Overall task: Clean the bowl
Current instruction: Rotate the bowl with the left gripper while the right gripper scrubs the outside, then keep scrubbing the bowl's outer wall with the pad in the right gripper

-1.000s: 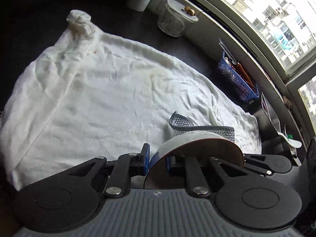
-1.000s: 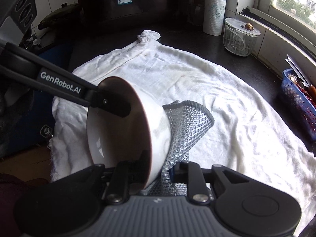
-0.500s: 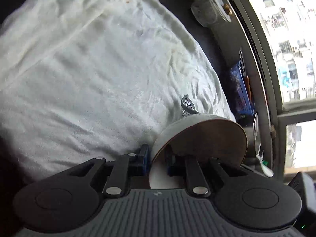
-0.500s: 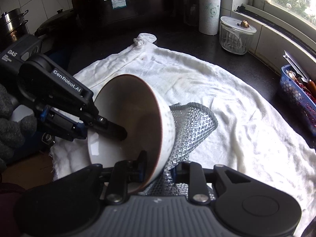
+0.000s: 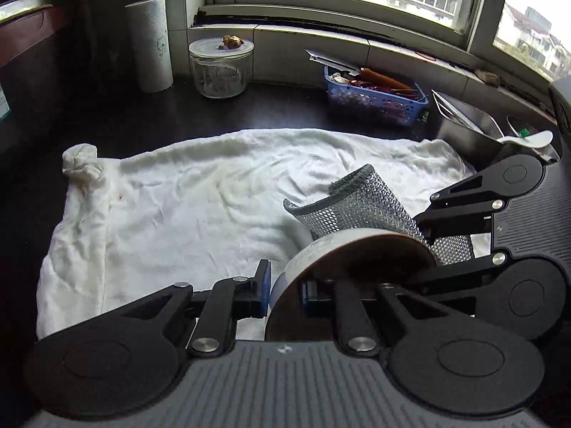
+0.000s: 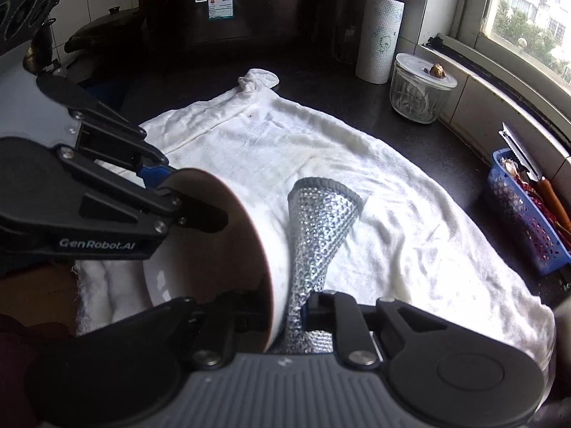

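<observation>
My left gripper (image 5: 283,290) is clamped on the bowl's (image 5: 328,249) rim, holding it tipped above the white cloth (image 5: 200,203). My right gripper (image 6: 282,306) pinches the silver scouring cloth (image 6: 317,228) against the bowl's outer wall.

White towel (image 5: 214,207) lies open; glass jar (image 5: 220,67) and blue basket (image 5: 374,101) crowd the window side.

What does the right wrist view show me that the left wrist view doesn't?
Only the right wrist view shows the left gripper clamped on the bowl's rim, plus the dark labelled appliance behind. Only the left wrist view shows the steel container with the white spoon. Both show the silver scrubbing cloth pressed against the bowl's outside, the white towel, glass jar, paper roll and blue basket.
</observation>
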Demonstrator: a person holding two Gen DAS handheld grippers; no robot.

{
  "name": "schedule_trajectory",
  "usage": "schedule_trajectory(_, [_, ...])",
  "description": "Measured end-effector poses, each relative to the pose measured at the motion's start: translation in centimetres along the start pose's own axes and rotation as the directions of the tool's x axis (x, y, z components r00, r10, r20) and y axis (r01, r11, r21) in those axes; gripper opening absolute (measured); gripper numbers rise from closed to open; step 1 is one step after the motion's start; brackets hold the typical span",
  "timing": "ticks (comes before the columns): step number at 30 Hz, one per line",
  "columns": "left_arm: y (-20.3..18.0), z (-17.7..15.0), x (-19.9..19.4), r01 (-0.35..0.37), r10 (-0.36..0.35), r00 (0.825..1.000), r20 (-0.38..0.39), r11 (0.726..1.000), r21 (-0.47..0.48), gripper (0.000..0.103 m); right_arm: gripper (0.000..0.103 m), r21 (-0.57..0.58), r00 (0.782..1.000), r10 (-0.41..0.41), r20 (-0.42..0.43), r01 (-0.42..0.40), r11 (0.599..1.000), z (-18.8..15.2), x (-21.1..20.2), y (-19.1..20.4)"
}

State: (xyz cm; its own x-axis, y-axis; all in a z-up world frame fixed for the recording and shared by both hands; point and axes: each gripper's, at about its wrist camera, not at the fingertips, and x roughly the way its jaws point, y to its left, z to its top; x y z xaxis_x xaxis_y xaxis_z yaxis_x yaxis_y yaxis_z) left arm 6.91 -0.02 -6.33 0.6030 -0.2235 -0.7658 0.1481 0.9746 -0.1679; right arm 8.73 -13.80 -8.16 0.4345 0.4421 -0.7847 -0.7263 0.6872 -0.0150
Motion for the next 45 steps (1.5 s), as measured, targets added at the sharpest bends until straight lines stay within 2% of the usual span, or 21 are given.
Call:
schedule_trajectory(2, [1.5, -0.1, 0.3, 0.025, -0.028, 0.999, -0.024, 0.993, -0.119, 0.016, 0.015, 0.006, 1.0, 0.003, -0.001, -0.003, 1.0, 0.1, 0.1, -0.2])
schedule_trajectory(4, [3.1, -0.6, 0.6, 0.044, -0.058, 0.997, -0.051, 0.972, -0.23, 0.016, 0.015, 0.024, 1.0, 0.013, -0.011, -0.013, 1.0, 0.0, 0.3, -0.4])
schedule_trajectory(6, [4.4, -1.3, 0.9, 0.059, -0.088, 0.994, -0.071, 0.941, -0.334, 0.016, 0.016, 0.055, 0.999, 0.04, -0.02, -0.039, 0.998, -0.4, 0.6, -0.4])
schedule_trajectory(8, [5.6, -2.0, 1.3, 0.069, -0.118, 0.989, -0.087, 0.897, -0.436, 0.016, 0.017, 0.056, 0.999, 0.049, -0.024, -0.048, 0.997, -0.5, 0.7, -0.1])
schedule_trajectory(16, [6.8, -2.9, 2.2, 0.089, -0.198, 0.971, -0.134, 0.819, -0.567, 0.016, 0.018, 0.125, 0.995, 0.1, -0.03, -0.096, 0.988, -0.9, 1.3, -0.2])
schedule_trajectory(21, [7.4, -3.4, 2.8, 0.094, -0.25, 0.955, -0.157, 0.763, -0.64, 0.016, 0.018, 0.1, 0.997, 0.07, -0.023, -0.068, 0.993, -0.5, 0.9, -0.1])
schedule_trajectory(24, [5.0, -2.1, 2.0, 0.033, -0.116, 0.977, -0.177, 0.91, -0.413, 0.017, 0.018, 0.098, 0.997, 0.072, -0.027, -0.069, 0.993, -0.7, 1.0, -0.1])
schedule_trajectory(25, [4.1, -1.6, 1.7, 0.011, -0.069, 0.982, -0.174, 0.949, -0.315, 0.017, 0.017, 0.094, 0.997, 0.074, -0.027, -0.071, 0.993, -0.8, 0.9, 0.0])
schedule_trajectory(26, [3.3, -1.3, 1.4, -0.014, -0.025, 0.987, -0.161, 0.973, -0.232, 0.017, 0.017, 0.084, 0.997, 0.072, -0.029, -0.07, 0.994, -0.8, 0.9, 0.1])
schedule_trajectory(28, [2.1, -1.0, 0.9, -0.042, 0.03, 0.991, -0.131, 0.994, -0.096, 0.017, 0.017, 0.062, 0.998, 0.064, -0.03, -0.062, 0.996, -0.8, 0.9, 0.3])
schedule_trajectory(29, [0.9, -0.8, 0.4, -0.077, 0.079, 0.993, -0.087, 0.997, 0.024, 0.017, 0.017, 0.056, 0.997, 0.064, -0.031, -0.062, 0.997, -0.7, 0.9, 0.4])
schedule_trajectory(31, [-0.6, -0.8, -0.4, -0.122, 0.127, 0.992, -0.018, 0.975, 0.183, 0.017, 0.017, 0.039, 0.998, 0.058, -0.032, -0.057, 0.998, -0.7, 0.8, 0.5])
schedule_trajectory(33, [-1.6, -0.9, -0.6, -0.15, 0.15, 0.988, 0.02, 0.951, 0.27, 0.017, 0.017, 0.018, 0.998, 0.048, -0.032, -0.047, 0.999, -0.6, 0.7, 0.7])
schedule_trajectory(36, [0.0, -0.6, -0.5, -0.08, 0.083, 0.996, -0.019, 0.992, 0.1, 0.016, 0.017, -0.013, 0.999, 0.029, -0.027, -0.03, 0.999, -0.5, 0.5, 0.9])
schedule_trajectory(38, [1.8, -0.5, -0.3, -0.024, 0.021, 0.999, -0.045, 0.998, -0.066, 0.016, 0.016, -0.015, 0.999, 0.025, -0.027, -0.026, 1.0, -0.5, 0.4, 0.8])
schedule_trajectory(39, [3.0, -0.7, -0.2, 0.008, -0.018, 0.998, -0.058, 0.984, -0.178, 0.017, 0.016, -0.014, 0.999, 0.029, -0.032, -0.029, 0.999, -0.5, 0.5, 0.7])
schedule_trajectory(40, [3.7, -0.9, 0.0, 0.021, -0.037, 0.997, -0.065, 0.971, -0.239, 0.016, 0.016, -0.01, 0.999, 0.03, -0.031, -0.031, 0.999, -0.5, 0.5, 0.6])
schedule_trajectory(43, [5.1, -1.9, 0.3, 0.033, -0.064, 0.995, -0.073, 0.931, -0.364, 0.016, 0.017, 0.045, 0.997, 0.069, -0.037, -0.067, 0.997, -0.7, 0.6, 0.2])
schedule_trajectory(45, [5.6, -2.4, 0.5, 0.042, -0.082, 0.994, -0.077, 0.905, -0.423, 0.016, 0.019, 0.039, 0.996, 0.074, -0.044, -0.073, 0.997, -0.8, 0.8, 0.5])
